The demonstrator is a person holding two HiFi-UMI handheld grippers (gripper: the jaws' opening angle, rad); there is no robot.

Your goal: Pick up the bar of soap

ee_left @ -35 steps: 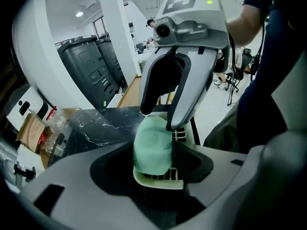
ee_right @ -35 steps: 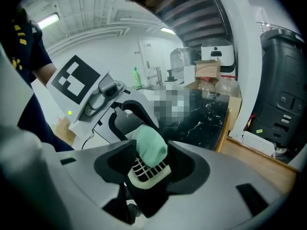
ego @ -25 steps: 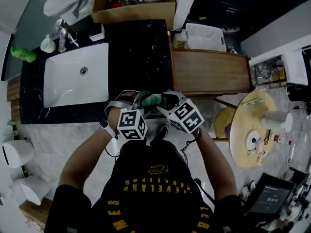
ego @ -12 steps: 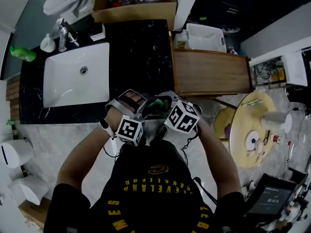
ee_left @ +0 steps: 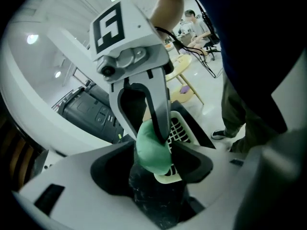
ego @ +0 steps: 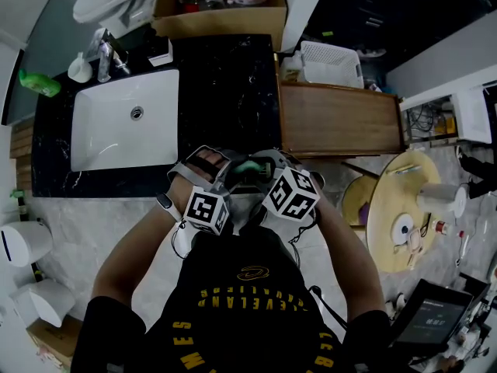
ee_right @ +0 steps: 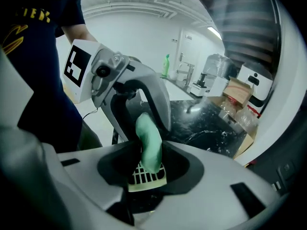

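The left hand-held gripper [ego: 231, 171] stands wide, its jaws closed across the broad way of the green bar of soap [ee_left: 152, 150]. The right hand-held gripper [ego: 264, 165] meets it nose to nose. Its jaws, about half open, have just been closing with the bar between them, and one dark finger [ee_left: 159, 121] lies flat on the soap's face, so it appears to grip as well.

The bar is in the air in front of the person's chest, just off the near edge of the black table [ego: 225, 92]. It touches neither the table nor the floor.

The two tools are rolled to different angles. This is probably so that one takes the broad span and the other the thin one, and the fingers do not get in each other's way. It looks like a handover or a regrip of a slippery thing.

On the table the white sink [ego: 109, 142] is empty. The cardboard box [ego: 221, 15] at the far edge holds jars or bottles. What is in the white basket [ego: 330, 62] to the right cannot be made out.
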